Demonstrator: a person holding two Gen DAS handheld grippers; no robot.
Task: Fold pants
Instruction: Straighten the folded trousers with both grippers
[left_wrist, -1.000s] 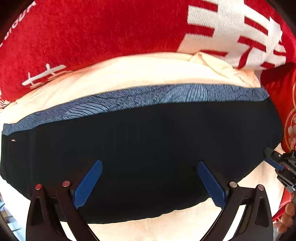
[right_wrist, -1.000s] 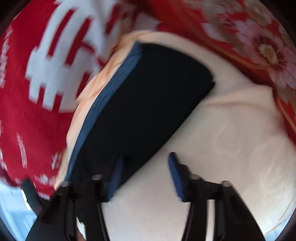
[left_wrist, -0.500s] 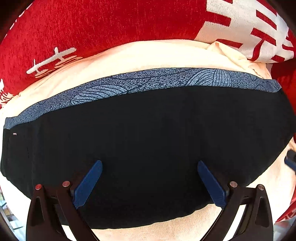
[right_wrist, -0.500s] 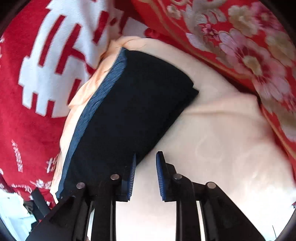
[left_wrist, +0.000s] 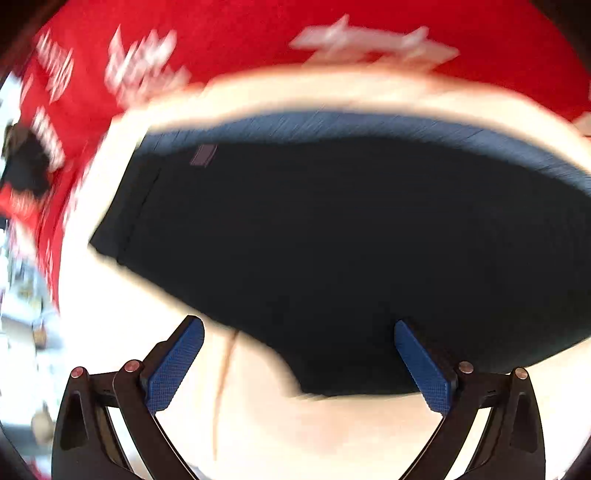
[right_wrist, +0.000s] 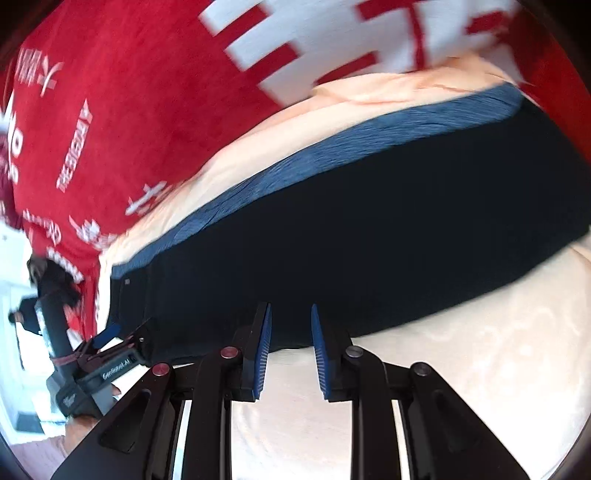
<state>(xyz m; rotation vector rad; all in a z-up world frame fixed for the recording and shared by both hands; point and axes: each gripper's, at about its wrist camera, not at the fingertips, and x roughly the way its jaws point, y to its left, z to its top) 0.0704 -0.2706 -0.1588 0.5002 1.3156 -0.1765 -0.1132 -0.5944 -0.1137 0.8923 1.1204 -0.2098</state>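
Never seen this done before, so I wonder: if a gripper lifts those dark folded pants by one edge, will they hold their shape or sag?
Probably sag: the pants lie limp and flat, following the soft cream sheet. The folded layers would likely slip apart if pinched at one spot. They look thin, so likely light.

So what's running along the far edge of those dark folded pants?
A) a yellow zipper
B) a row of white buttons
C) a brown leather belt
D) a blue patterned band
D: in the right wrist view a blue band runs along the far edge of the dark pants, between them and the cream sheet; no buttons, zipper or belt show.
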